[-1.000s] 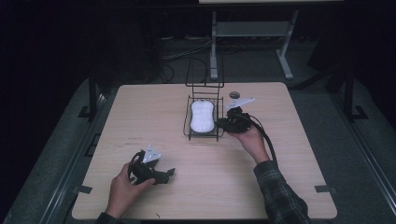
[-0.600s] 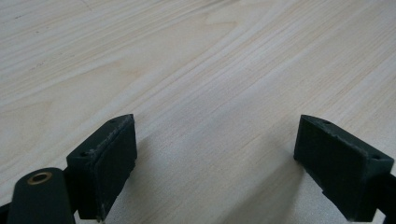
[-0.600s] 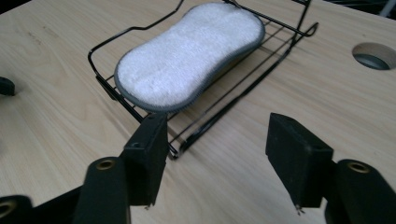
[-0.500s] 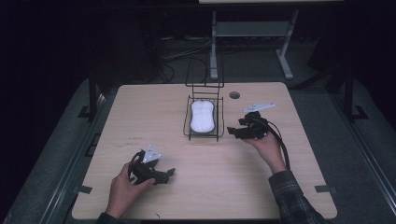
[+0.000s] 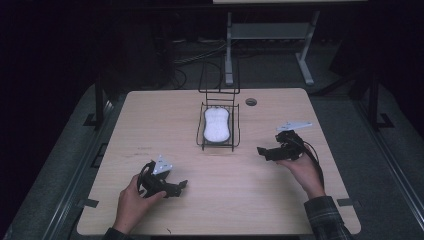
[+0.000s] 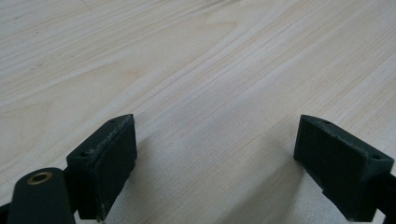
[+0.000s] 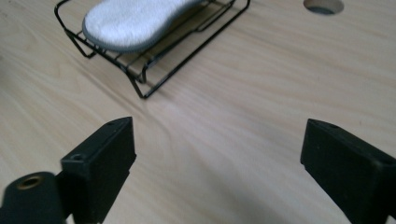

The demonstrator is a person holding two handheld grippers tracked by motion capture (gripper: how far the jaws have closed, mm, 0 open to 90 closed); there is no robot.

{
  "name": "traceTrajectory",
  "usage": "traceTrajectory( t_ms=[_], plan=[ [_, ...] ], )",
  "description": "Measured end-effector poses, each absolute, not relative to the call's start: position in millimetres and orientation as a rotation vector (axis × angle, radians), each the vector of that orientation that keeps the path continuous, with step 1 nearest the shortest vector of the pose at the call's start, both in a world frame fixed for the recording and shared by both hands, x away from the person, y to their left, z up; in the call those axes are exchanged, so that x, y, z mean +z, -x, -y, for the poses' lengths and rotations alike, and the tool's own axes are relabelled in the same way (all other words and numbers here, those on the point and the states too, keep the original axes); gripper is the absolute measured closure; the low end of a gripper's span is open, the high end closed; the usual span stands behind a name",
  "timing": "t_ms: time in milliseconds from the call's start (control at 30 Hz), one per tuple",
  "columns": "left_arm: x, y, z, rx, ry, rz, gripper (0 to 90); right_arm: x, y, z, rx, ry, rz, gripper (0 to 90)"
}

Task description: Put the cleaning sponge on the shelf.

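1. White sponge [image 5: 217, 125] lies in the wire rack [image 5: 235, 137], centre of the frame, its long axis running top to bottom.
2. Right gripper [image 5: 265, 151], its jaws just opened wide and empty, has drawn back from the rack toward the lower right.
3. Left gripper [image 5: 181, 186], at lower left, is wide open and empty.

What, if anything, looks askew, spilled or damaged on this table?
Nothing stands out. The white sponge lies flat inside the black wire rack, which stands upright on the wooden table. No spill or damage is visible.
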State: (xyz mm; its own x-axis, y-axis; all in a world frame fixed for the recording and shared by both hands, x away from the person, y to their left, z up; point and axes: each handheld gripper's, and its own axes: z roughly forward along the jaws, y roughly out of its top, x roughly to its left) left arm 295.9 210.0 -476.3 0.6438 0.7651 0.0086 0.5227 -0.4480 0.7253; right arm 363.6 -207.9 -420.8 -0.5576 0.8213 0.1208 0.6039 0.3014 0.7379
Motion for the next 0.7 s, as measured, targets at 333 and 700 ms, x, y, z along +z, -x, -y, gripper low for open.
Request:
traceTrajectory(
  t_ms=[333,700],
  plan=[
    [-476.4,-295.9,-209.8,0.439,-2.15,-0.999,12.4,-430.2,-328.9,233.1,1.11,-1.333,-2.273,7.1],
    [-476.4,-295.9,-209.9,0.439,-2.151,-0.998,12.4,-446.7,-293.5,258.3,1.099,-1.355,-2.23,6.4]
  ],
)
